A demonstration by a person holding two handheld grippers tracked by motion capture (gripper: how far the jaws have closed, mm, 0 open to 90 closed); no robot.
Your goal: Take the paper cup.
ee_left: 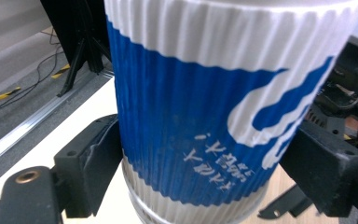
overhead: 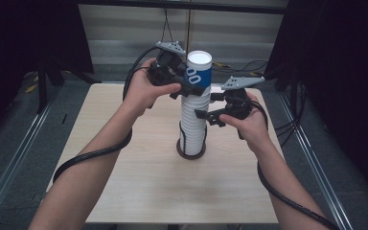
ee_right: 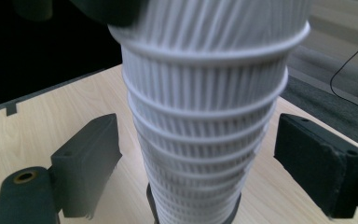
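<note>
The blue-and-white cup [overhead: 199, 72] sits on top of a tall stack of white ribbed cups [overhead: 193, 122] that stands upright on a dark round base [overhead: 190, 149] at the centre of the desk [overhead: 124, 182], so its long axis runs straight up the frame. The left tongs [overhead: 191, 89] come in from the upper left and hold the cup at its lower blue band; in the left gripper view the cup [ee_left: 214, 112] is pressed between both jaws. The right tongs [overhead: 208, 109] stand lower, right of centre, spread wide around the stack [ee_right: 205, 140] with a gap on either side. I judge that the left hand is the one placed to lift the cup straight up off the stack.
</note>
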